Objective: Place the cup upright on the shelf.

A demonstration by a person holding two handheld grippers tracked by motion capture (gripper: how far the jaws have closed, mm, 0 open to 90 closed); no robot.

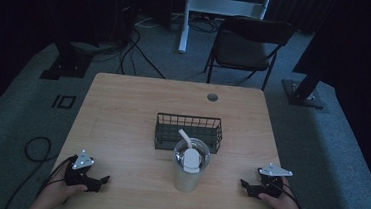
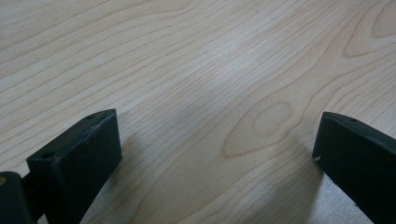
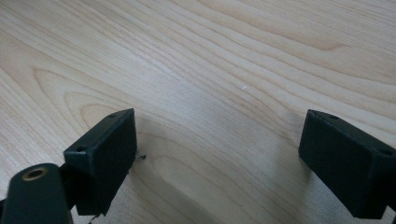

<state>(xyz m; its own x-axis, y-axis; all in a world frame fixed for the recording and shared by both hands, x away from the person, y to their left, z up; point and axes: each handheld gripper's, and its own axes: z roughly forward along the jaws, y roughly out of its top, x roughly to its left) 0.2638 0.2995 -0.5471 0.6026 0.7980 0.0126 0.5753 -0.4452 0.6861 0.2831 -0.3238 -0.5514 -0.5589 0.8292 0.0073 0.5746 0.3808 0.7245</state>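
Note:
A tall tumbler (image 1: 189,166) with a clear lid and a white straw stands near the table's front middle. Just behind it sits a black wire basket (image 1: 188,132). My left gripper (image 1: 101,181) rests on the wooden table (image 1: 123,109) at the front left, held by a hand, pointing right toward the tumbler. In the left gripper view its jaws stand wide apart over bare wood, left gripper (image 2: 217,154) open. My right gripper (image 1: 244,185) lies at the front right, pointing left. Its jaws also stand wide, right gripper (image 3: 219,154) open with nothing between them.
A round cable hole (image 1: 212,97) is in the table's far edge. Behind the table stand a dark folding chair (image 1: 245,46) and a white stand (image 1: 185,19). Cables lie on the grey carpet at left (image 1: 37,148).

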